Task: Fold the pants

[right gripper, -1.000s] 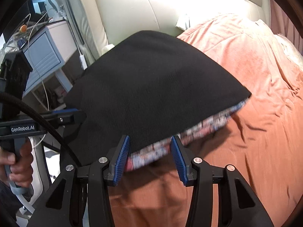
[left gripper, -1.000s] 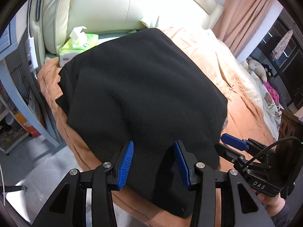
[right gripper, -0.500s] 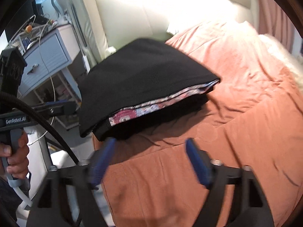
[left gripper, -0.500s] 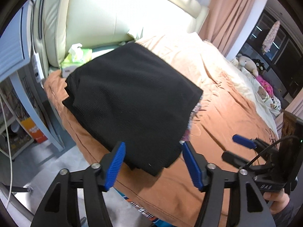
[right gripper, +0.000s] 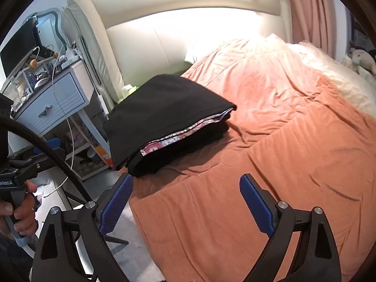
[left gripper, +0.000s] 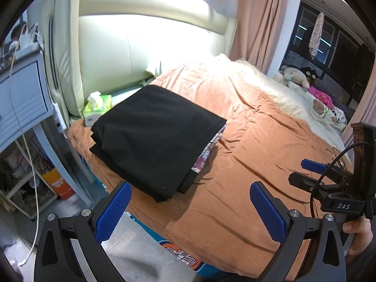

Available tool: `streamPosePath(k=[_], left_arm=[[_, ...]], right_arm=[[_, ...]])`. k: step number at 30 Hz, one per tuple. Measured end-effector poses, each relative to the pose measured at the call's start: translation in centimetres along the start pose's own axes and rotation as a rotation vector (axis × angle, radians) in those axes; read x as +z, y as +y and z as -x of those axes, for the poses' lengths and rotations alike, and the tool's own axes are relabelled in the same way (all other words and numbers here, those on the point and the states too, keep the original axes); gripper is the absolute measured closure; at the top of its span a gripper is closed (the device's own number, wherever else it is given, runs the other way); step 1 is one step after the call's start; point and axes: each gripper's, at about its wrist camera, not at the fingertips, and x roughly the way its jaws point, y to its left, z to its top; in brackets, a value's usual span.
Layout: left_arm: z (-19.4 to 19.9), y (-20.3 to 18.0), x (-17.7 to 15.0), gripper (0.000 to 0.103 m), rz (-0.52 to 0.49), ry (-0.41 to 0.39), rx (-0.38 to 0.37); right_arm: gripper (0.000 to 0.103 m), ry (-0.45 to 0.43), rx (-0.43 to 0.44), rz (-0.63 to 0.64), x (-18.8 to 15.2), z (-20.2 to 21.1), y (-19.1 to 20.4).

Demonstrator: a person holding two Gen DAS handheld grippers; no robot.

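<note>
Lying folded into a thick black rectangle, the pants (left gripper: 150, 141) sit near the corner of a bed spread with an orange blanket (left gripper: 258, 164), a strip of patterned pink lining showing along the folded edge that faces the middle of the bed. Both hand-held grippers hang over the near edge of the mattress, clear of the cloth. The left gripper (left gripper: 190, 209) stands with its blue pads (left gripper: 112, 211) spread wide, its jaws having just been opening, and nothing lies between them but blanket and floor. The right gripper (right gripper: 185, 205) is likewise splayed wide and empty, its jaws also having just been opening. A person's hand (right gripper: 21, 213) grips the handle of the left tool at the edge of the right camera's view. Just behind the pants, against the cream padded headboard (left gripper: 141, 47), rests a green tissue pack (left gripper: 97, 107). A pale blue bedside cabinet (right gripper: 54, 101) stands to the left of the bed, and soft toys (left gripper: 296, 76) lie at the far side by the pink curtain (left gripper: 258, 23).
</note>
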Motion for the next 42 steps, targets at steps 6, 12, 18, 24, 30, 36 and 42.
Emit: streamPosePath(k=[6,12,18,24,30,36,42], left_arm=[[2.7,-2.1,-0.9,0.001,-0.040,-0.040,-0.004],[5.1,-4.5,-2.4,0.001,-0.088,-0.069,-0.030],[7.6,-6.3,-4.3,0.001,-0.112,-0.095,-0.063],[10.4,-7.8,-6.6,0.001,-0.163,-0.124,-0.078],[13.6,-9.5,-9.6,0.001,-0.218,-0.147,-0.084],[16.1,-10.8,-12.2,0.001,-0.257,-0.158,-0.114],[18.7,-11.6,-14.2,0.001,-0.259,-0.175,-0.137]], right_arm=[[0.009,-0.045,-0.027,0.000,-2.1,4.6,0.5],[0.009,-0.085,-0.071,-0.021,-4.9,9.1,0.7],[0.009,-0.117,-0.118,-0.034,-8.1,13.8,1.5],[0.009,-0.158,-0.174,-0.044,-11.9,18.1,3.3],[0.009,-0.199,-0.249,-0.060,-16.0,22.0,5.4],[0.009,-0.243,-0.278,-0.087,-19.9,26.2,7.6],[0.009,-0.283,-0.301,-0.105,-23.2,29.9,9.6]])
